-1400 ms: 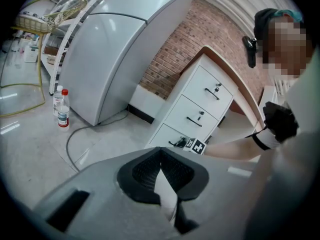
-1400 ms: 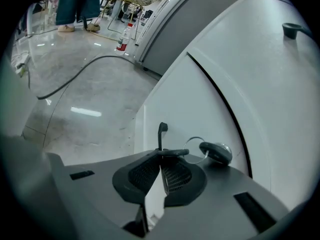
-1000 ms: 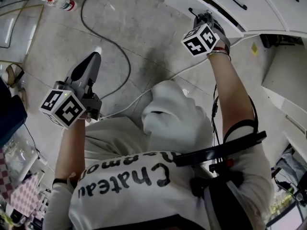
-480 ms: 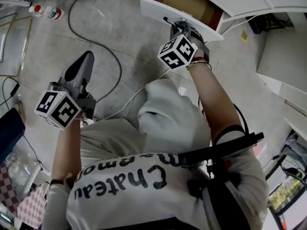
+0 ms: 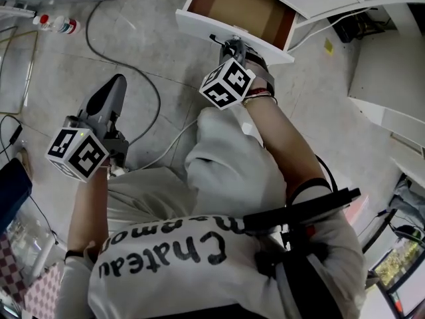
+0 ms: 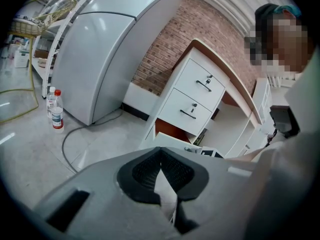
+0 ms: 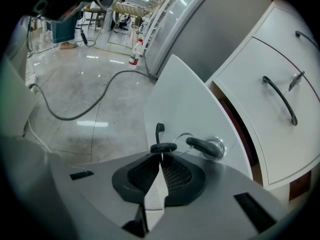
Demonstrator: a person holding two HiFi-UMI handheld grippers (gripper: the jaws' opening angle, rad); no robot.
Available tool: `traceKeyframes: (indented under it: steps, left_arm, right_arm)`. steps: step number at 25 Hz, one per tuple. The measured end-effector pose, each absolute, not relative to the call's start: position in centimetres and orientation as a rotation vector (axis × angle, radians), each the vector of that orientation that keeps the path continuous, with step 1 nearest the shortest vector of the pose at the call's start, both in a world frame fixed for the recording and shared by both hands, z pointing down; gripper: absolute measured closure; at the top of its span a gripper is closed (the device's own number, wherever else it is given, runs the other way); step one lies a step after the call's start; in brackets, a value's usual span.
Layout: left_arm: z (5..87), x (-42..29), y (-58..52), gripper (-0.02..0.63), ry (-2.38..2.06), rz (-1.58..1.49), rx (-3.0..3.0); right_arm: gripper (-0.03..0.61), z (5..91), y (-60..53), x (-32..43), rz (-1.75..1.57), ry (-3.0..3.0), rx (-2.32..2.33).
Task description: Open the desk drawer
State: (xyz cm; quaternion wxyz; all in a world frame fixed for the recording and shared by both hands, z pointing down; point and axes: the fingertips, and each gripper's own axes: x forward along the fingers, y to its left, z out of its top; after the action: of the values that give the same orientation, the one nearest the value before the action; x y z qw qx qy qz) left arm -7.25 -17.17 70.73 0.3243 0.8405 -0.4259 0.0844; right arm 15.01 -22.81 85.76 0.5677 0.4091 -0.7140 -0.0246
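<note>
the bottom drawer (image 5: 236,6) of a white table (image 6: 202,82) stood pulled out over the tiled floor (image 5: 146,52), its brown inside bare, while the two drawers above it (image 6: 194,99) remained closed. the right hand-held gripper (image 7: 161,153) had its jaws clamped on the drawer's thin black handle (image 7: 159,130) at the middle of the front panel (image 7: 182,101). a key (image 7: 202,146) on a wire ring sat in the lock just beside the grip. the left hand-held gripper (image 6: 161,153) hung well apart from the table, jaws pressed together on nothing, above a grey cable (image 5: 157,104) trailing across the floor; two plastic bottles (image 5: 56,24) stood near the far wall.

with nothing in it, the drawer would likely have run light and easy, its white panel stiff enough to take a straight pull. the handle looked hard, narrow and smooth, so a firm hold at its centre, square to the front, seemed the safest way to keep it from slipping or the drawer from twisting. the key ring so close by looked apt to snag.
</note>
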Motion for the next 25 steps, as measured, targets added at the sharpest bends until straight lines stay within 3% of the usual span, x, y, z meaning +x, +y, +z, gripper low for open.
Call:
traceKeyframes:
  steps: [25]
  left_arm:
    - [70.1,-7.9,-17.3,0.599,-1.171,0.207,2.204]
  right_arm:
    - [0.562,88.9,-17.5,12.4,-0.153,-1.678,0.972]
